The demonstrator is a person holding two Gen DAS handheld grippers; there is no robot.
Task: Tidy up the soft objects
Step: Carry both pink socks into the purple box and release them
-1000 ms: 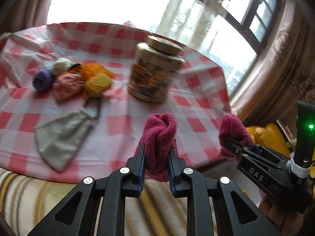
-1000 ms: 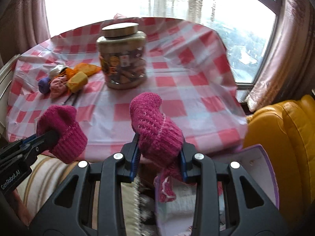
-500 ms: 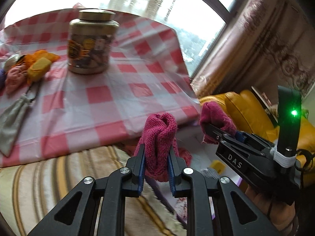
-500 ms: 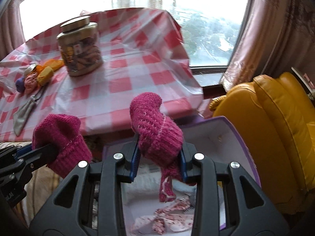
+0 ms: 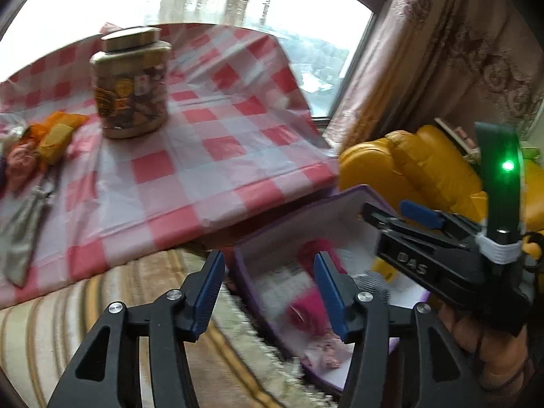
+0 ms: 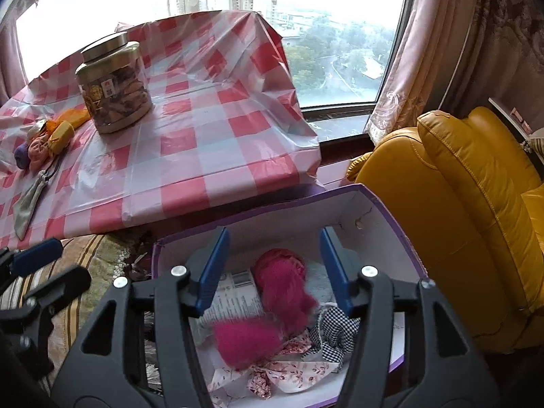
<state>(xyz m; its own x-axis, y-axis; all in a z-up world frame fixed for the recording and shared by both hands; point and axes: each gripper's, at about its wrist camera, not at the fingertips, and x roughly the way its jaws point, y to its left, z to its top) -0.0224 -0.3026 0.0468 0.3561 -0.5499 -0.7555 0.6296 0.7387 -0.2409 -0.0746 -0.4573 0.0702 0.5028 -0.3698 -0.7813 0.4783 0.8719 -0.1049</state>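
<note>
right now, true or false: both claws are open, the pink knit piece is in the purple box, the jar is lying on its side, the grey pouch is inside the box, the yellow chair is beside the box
1. Both claws are open: true. The left claw and right claw grip nothing; their jaws have just been opening.
2. The pink knit piece is in the purple box: true.
3. The jar lies on its side: false, it stands upright with its lid on.
4. The grey pouch is inside the box: false, it lies on the checked tablecloth.
5. The yellow chair is beside the box: true.
</note>
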